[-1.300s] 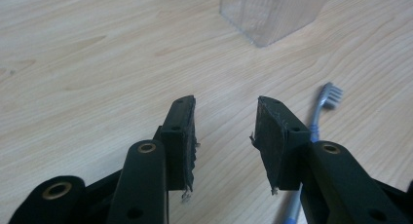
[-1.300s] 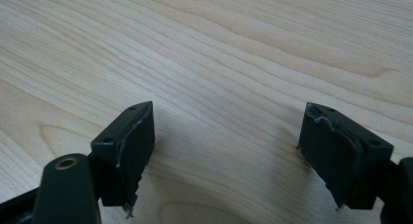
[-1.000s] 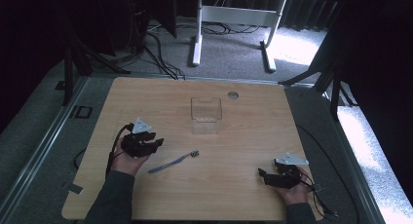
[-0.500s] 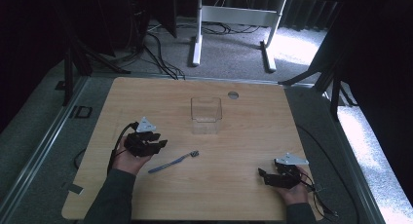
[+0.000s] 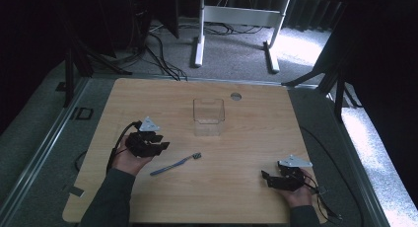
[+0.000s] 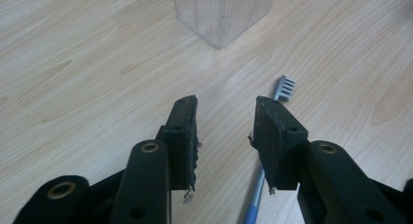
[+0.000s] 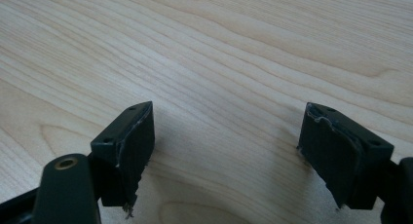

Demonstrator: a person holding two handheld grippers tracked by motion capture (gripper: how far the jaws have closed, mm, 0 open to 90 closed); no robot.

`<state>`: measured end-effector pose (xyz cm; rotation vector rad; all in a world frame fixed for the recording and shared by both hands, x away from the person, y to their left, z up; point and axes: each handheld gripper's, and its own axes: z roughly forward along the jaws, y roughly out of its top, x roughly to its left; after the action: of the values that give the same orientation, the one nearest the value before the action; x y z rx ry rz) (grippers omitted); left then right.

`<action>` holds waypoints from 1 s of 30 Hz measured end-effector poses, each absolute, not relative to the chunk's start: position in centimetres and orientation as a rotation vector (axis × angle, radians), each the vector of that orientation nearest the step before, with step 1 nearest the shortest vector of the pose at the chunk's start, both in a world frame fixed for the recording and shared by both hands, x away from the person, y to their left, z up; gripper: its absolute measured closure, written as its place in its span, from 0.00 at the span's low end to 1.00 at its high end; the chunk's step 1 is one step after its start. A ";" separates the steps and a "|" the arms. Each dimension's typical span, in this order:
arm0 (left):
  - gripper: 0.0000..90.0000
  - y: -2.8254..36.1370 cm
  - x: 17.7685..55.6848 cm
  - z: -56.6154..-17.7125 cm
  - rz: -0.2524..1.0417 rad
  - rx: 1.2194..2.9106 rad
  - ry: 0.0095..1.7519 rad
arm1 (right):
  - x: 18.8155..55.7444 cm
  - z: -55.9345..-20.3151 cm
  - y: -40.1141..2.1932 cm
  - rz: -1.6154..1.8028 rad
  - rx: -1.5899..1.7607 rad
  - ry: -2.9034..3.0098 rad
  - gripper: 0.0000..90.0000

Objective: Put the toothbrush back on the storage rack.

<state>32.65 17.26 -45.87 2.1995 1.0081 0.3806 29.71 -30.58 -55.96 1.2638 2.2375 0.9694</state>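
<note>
**Two grippers low over the table, a toothbrush beside the left one**

Two things lie on the wooden table (image 5: 148, 96): a blue toothbrush (image 5: 176, 164) near the middle and a clear plastic box (image 5: 208, 116) standing upright further back. The toothbrush lies flat and slanted, its bristle head pointing toward the box and well apart from it.

The left gripper (image 5: 158, 144) sits just to the left of the toothbrush handle, held in the person's left hand (image 5: 127, 159). Its jaws have just been closing a little, yet they stand partly apart with bare wood between them. In the left gripper view, the toothbrush (image 6: 272, 136) runs under and behind one jaw, not between the two, with its bristle head poking out past the jaw tip; the box (image 6: 221, 12) stands ahead.

The right gripper (image 5: 270, 178) rests near the front right of the table, well apart from the toothbrush. Its jaws are spread wide, with bare table (image 7: 219, 63) between them.
</note>
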 end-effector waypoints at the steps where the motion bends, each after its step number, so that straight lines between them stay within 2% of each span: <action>1: 0.68 17.2 32.7 -45.9 0.379 2.199 1.004 | 29.7 -56.0 -30.6 0.969 1.264 2.238 0.23; 30: 0.66 16.4 33.1 -44.4 0.351 2.274 0.955 | 29.7 -56.0 -30.6 0.970 1.253 2.243 0.23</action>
<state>33.11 16.42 -44.44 2.2744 0.9547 0.3510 29.74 -30.65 -55.97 1.2529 2.2429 0.9702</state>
